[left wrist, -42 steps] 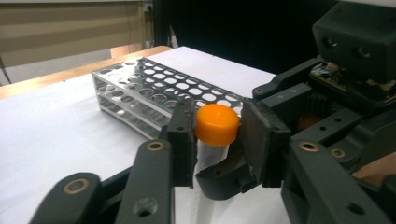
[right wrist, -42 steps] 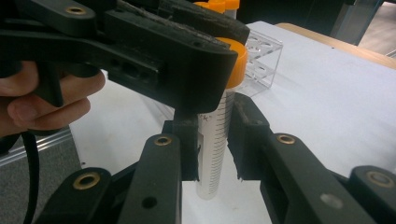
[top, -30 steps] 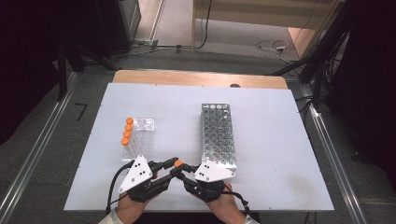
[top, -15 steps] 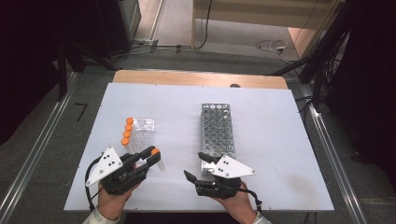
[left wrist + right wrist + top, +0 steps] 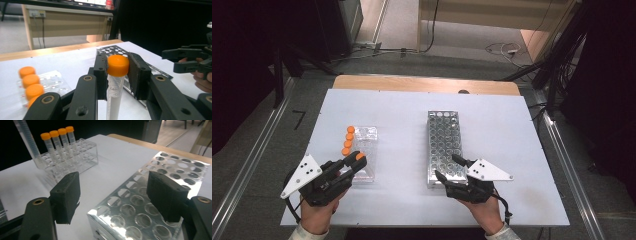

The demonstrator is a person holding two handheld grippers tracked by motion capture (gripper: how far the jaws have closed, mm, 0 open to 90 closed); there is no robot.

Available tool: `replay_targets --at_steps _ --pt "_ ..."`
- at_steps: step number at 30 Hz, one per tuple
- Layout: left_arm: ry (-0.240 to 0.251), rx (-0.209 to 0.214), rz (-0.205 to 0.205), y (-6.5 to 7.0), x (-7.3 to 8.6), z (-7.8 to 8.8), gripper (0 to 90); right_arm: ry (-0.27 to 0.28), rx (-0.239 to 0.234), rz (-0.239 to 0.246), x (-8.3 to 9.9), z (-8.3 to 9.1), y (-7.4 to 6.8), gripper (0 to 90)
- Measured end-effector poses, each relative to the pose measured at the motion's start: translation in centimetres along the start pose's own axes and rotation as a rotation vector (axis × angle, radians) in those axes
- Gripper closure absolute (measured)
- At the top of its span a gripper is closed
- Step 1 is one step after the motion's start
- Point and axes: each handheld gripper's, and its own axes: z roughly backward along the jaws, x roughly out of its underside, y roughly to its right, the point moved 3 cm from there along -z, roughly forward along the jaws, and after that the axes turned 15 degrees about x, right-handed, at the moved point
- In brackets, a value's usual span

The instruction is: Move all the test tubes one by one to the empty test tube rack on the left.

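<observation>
From the high view, we see a white desk [image 5: 412,110] with two hands coming in over its near edge. The left tongs [image 5: 354,162] sit near the near-left corner, clenched around an orange-capped tube [image 5: 358,158], just beside the near end of a clear plastic rack [image 5: 364,150]. Four more orange-capped tubes [image 5: 348,140] stand along that rack's left side. The right tongs [image 5: 447,169] hover at the near end of a metal rack [image 5: 443,145] full of round holes, which lies at the middle of the desk.

In the left gripper view, we see the two black pads pressing on the tube's orange cap [image 5: 118,65], with the clear tube body hanging upright below it. The four capped tubes [image 5: 29,81] are blurred at left, and the other tongs [image 5: 186,61] show at far right.

In the right gripper view, we see the right tongs [image 5: 113,195] released; their jaws have just been opening and nothing is between them. The metal rack [image 5: 140,202] lies beneath them, and the clear rack [image 5: 72,157] with its four tubes stands beyond.
</observation>
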Motion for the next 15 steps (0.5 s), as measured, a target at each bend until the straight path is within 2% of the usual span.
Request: replay_targets --at_steps 7,15 --pt "0.012 -0.047 0.008 -0.9 -0.3 0.9 69.9 0.002 0.038 -0.022 0.4 0.6 1.6 26.0" --pt "0.013 -0.119 -0.007 -2.1 -0.5 2.1 69.9 -0.001 0.053 -0.029 0.5 0.7 2.1 26.2"
